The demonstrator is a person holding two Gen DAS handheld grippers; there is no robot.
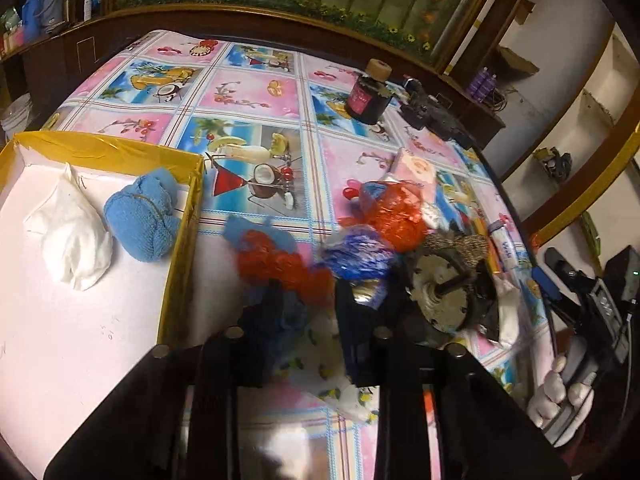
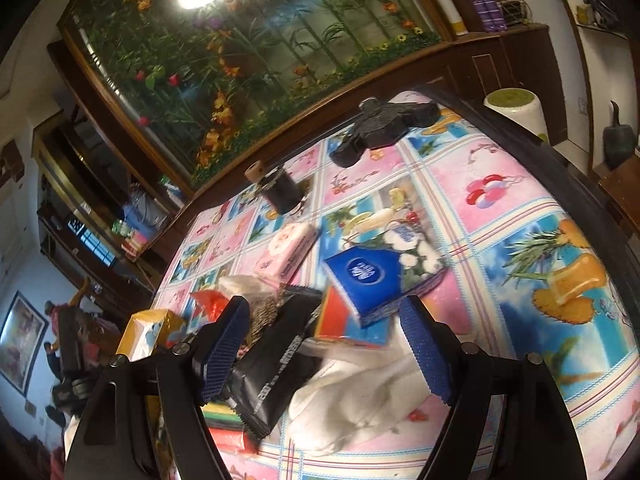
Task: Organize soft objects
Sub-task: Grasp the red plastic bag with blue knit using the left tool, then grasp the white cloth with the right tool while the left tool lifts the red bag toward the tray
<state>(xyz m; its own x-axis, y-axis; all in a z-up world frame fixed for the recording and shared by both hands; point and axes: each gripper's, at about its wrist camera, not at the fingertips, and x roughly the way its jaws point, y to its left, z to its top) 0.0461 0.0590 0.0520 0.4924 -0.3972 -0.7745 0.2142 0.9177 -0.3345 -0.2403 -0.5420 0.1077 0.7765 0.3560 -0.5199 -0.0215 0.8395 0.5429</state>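
From the left wrist view, the left hand-held gripper [image 1: 304,320] sits low over the patterned surface [image 1: 256,92], its dark jaws drawn close together on a crumpled red and blue soft bundle [image 1: 280,264]; blur hides the exact contact, though the bundle does appear pinched between them. To the left stands a yellow-rimmed box [image 1: 100,148] with a white cloth bundle [image 1: 72,236] and a blue towel bundle [image 1: 140,220] already lying inside, so the step in hand looks like picking up the next soft item for that box. Another red and blue bag [image 1: 384,220] and a round metal part [image 1: 444,292] lie just to the right on the surface, mixed among other clutter. The next move probably calls for lifting the bundle clear of its neighbours, carrying it left over the box wall and letting go beside the two bundles. In the right wrist view, the right hand-held gripper [image 2: 324,344] has its blue-padded jaws standing well apart and holding nothing, poised above a heap: a black foil packet [image 2: 276,376], a white cloth [image 2: 360,400] and a blue tissue pack [image 2: 364,280]. The white cloth is the soft candidate here; taking it would mean lowering onto the cloth while avoiding the packet lying partly over its edge.
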